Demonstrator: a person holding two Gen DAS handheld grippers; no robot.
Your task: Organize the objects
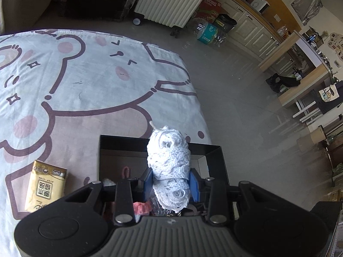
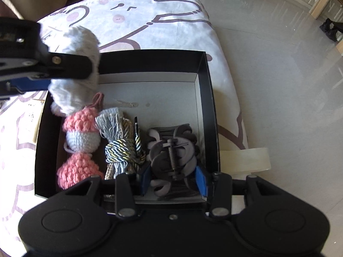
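Covering the bed, a white cartoon-print sheet [image 2: 163,19] carries an open black cardboard box [image 2: 205,98]. Above its far-left corner, the left gripper [image 1: 170,182] pinches a white yarn bundle [image 1: 169,160]; the right gripper [image 2: 172,177], inside near-right, clasps a grey clamp piece [image 2: 171,150].

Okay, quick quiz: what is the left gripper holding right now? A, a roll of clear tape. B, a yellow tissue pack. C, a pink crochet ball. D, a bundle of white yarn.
D: the left gripper pinches the white yarn bundle between its blue pads, above the black box.
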